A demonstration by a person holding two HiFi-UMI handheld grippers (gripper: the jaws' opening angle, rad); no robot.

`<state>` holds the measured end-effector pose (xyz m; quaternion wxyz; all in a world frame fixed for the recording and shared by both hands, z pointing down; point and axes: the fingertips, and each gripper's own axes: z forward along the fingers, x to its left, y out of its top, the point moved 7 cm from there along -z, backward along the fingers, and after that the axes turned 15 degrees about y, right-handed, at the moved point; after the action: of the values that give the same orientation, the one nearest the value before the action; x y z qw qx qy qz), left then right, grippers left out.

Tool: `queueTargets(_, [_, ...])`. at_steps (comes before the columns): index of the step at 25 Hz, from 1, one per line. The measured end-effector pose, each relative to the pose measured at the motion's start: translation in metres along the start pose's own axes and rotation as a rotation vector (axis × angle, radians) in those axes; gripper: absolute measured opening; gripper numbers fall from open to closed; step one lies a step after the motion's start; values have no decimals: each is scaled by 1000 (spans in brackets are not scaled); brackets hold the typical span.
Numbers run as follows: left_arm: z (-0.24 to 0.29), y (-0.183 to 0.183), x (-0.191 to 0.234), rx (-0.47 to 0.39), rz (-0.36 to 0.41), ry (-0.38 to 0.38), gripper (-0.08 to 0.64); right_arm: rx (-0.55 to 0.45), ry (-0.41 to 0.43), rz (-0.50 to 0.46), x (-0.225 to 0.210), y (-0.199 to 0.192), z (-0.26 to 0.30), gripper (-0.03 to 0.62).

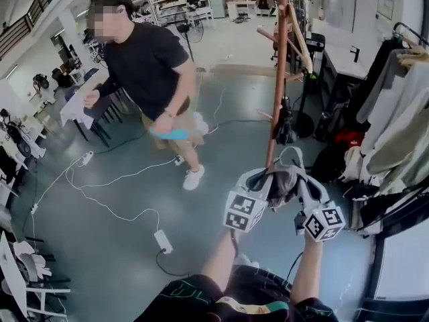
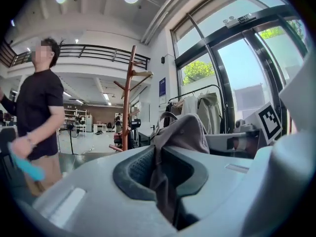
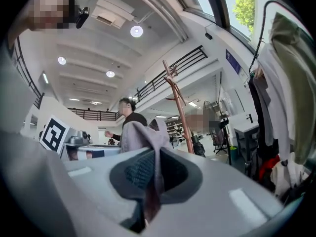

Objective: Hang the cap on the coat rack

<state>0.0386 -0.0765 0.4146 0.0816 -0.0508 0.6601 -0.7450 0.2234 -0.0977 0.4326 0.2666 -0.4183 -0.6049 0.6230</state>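
A grey cap (image 1: 284, 180) hangs between my two grippers in front of the coat rack's foot. My left gripper (image 1: 263, 183) is shut on one side of the cap (image 2: 181, 135), its cloth pinched between the dark pads. My right gripper (image 1: 301, 192) is shut on the other side of the cap (image 3: 143, 135). The wooden coat rack (image 1: 280, 66) stands straight ahead, a brown pole with slanted pegs; it shows as the coat rack (image 2: 129, 98) in the left gripper view and as the coat rack (image 3: 178, 107) in the right gripper view. Its pegs lie above the cap.
A person in a black shirt (image 1: 151, 66) walks at the left with a blue object (image 1: 169, 133) in hand. A clothes rail with hanging garments (image 1: 395, 113) fills the right. Cables and a power strip (image 1: 163, 241) lie on the floor; chairs and desks line the far left.
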Motion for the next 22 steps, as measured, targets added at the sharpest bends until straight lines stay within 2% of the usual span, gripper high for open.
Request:
queueTargets(4, [5,4,15,-10,-2,32,43,-3,31,-5,-4,4,19,18])
queueTargets(12, [30,-4,32,29,-10,55,43,17,51,38,-26,-7,48,18])
queueTargets(17, [49,-8,49,43,-14,52,43,20,29,56,-40,-14,74,18])
queueTargets(22, [74,-6,74,56,17,52,43,15,17,70,-56,-19,107,18])
